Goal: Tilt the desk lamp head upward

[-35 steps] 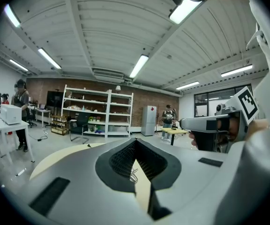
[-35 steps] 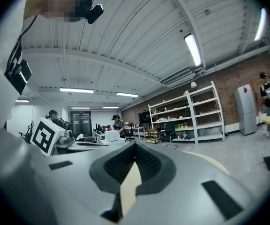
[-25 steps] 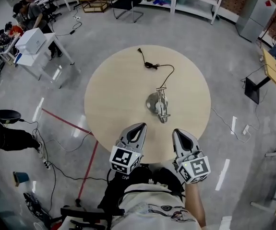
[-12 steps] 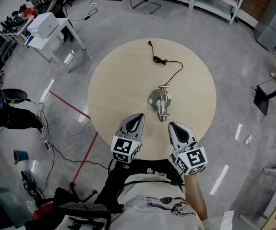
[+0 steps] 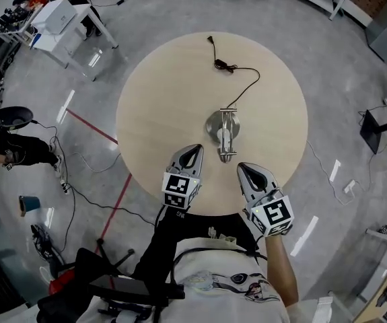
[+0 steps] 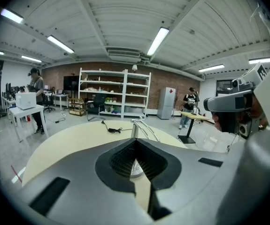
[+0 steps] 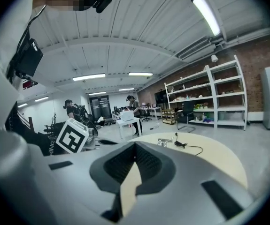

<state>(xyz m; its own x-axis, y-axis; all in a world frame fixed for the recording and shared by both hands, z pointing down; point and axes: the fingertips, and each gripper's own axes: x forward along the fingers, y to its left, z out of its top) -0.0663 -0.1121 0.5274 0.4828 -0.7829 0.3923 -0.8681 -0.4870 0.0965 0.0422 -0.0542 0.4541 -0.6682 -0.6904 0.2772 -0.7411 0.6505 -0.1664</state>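
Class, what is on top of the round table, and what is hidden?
On the round table stands a silver desk lamp; its black cord runs to a plug near the far edge. The left gripper and right gripper hide parts of the near side.

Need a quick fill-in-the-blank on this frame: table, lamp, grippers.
1. The table has a ___ top.
2. The desk lamp has its plug lying loose on the ___.
3. The left gripper and right gripper both have jaws ___, holding nothing.

Missing words: round; table; shut.
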